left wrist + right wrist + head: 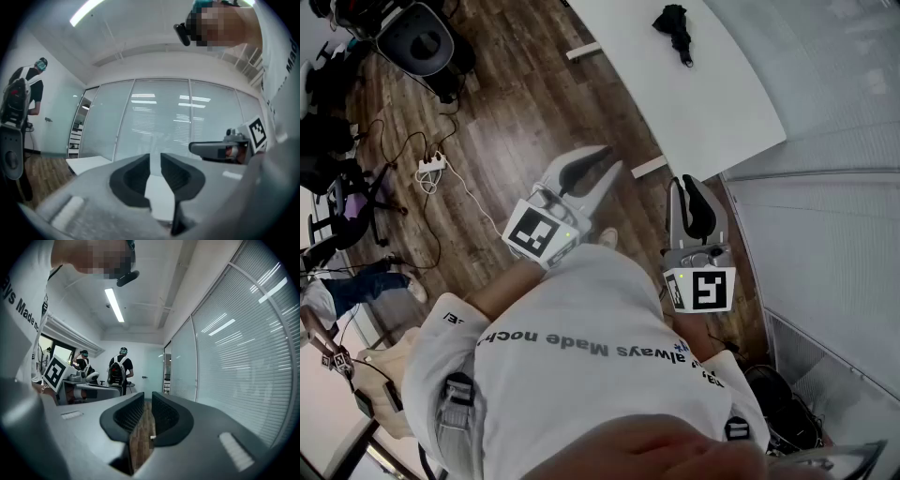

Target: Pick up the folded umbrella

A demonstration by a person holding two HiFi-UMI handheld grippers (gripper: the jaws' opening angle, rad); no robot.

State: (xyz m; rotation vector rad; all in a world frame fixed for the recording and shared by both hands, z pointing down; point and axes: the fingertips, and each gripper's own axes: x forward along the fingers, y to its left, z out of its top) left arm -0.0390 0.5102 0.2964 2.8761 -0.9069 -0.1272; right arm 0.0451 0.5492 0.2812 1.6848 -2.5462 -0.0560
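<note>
The folded black umbrella [675, 30] lies at the far end of a white table [712, 103], well ahead of both grippers. In the head view my left gripper [612, 157] is held level over the wooden floor, short of the table's near corner. Only a narrow slit shows between its jaws, and nothing is in it. My right gripper [685, 180] sits beside it, close to the glass wall, also level and shut on nothing. The left gripper view looks along its jaws [155, 157] to the table [89, 164]. The umbrella is not seen in either gripper view.
A glass wall with blinds [825, 225] runs along the right. An office chair [417, 42] and a power strip [431, 166] with trailing cables are on the floor at the left. Two people with backpacks [121, 369] stand far down the room.
</note>
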